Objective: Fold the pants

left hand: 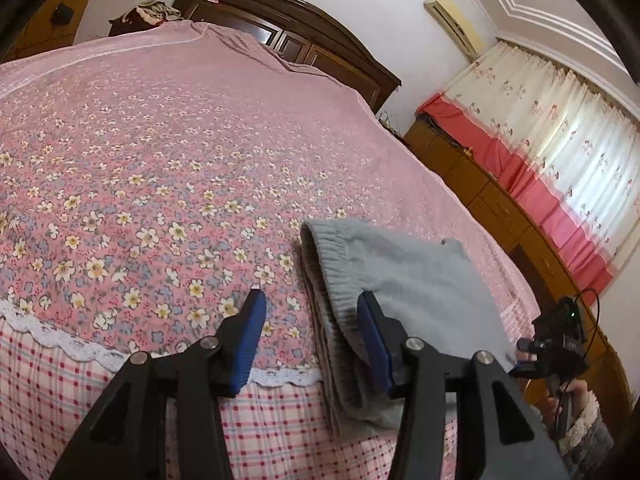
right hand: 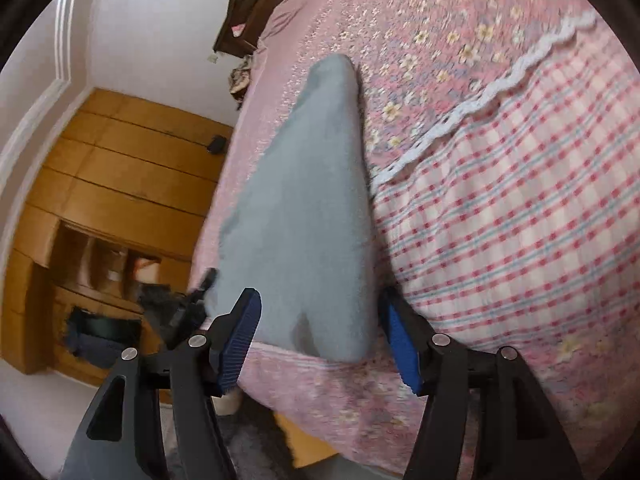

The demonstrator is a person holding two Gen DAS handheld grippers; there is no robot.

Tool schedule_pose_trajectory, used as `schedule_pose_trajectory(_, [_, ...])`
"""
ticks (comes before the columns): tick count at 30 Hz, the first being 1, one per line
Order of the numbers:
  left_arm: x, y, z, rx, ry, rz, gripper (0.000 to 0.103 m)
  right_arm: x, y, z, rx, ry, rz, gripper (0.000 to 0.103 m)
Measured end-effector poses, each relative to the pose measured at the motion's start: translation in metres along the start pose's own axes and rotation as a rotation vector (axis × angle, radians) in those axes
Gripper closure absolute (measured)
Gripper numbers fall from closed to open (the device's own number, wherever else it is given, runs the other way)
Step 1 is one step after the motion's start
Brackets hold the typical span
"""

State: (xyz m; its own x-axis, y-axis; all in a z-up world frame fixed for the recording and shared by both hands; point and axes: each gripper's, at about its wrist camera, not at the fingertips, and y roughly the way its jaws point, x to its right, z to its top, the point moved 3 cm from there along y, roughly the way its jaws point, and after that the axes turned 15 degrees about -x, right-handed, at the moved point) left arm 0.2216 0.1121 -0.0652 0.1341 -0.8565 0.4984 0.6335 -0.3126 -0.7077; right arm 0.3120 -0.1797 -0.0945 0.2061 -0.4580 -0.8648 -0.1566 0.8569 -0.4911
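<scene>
Both grippers [left hand: 310, 312] [right hand: 320, 316] agape; pants [left hand: 400, 280] unheld.

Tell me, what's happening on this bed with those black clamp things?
A person is folding grey pants on a bed with a pink floral bedspread, using a handheld gripper in each hand. The pants lie folded into a narrow stack near the bed's edge. The left gripper is open, one of its blue fingers over the pants. The right gripper is also open, its fingers on either side of the pants' near end. Neither is clamping the fabric.
</scene>
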Motion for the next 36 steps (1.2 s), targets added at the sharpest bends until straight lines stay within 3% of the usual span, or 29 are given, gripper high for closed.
schedule_pose_trajectory(1, [0.005,-0.004,-0.007,0.000,0.003,0.002,0.053,-0.002,0.005,0.000,-0.016,0.007,0.035,0.042])
schedule_pose_trajectory(2, [0.006,-0.004,-0.007,0.000,0.003,0.001,0.053,-0.001,0.010,-0.002,-0.035,0.015,0.044,0.053])
schedule_pose_trajectory(3, [0.006,-0.008,-0.009,0.002,0.004,-0.002,0.053,-0.001,0.015,-0.001,-0.067,0.033,0.029,0.071])
schedule_pose_trajectory(5, [0.007,-0.009,-0.011,0.003,0.003,-0.007,0.052,0.003,0.022,0.001,-0.112,0.086,-0.034,0.085])
schedule_pose_trajectory(9, [0.008,-0.005,-0.016,0.007,0.011,-0.003,0.050,-0.001,0.027,0.007,-0.182,0.149,-0.090,0.086])
schedule_pose_trajectory(13, [0.003,-0.003,-0.018,0.008,0.003,-0.025,0.050,-0.026,0.037,0.014,-0.245,0.096,-0.241,0.086])
schedule_pose_trajectory(22, [0.001,-0.009,-0.019,-0.003,0.012,-0.016,0.050,-0.054,0.055,0.006,-0.195,0.041,-0.388,0.091])
schedule_pose_trajectory(28, [0.003,-0.018,-0.019,-0.010,0.014,0.000,0.050,-0.095,0.083,0.001,-0.186,-0.102,-0.656,0.092])
schedule_pose_trajectory(36, [-0.006,-0.041,-0.024,0.009,0.011,0.023,0.050,-0.168,0.131,-0.007,-0.189,-0.382,-1.109,0.093])
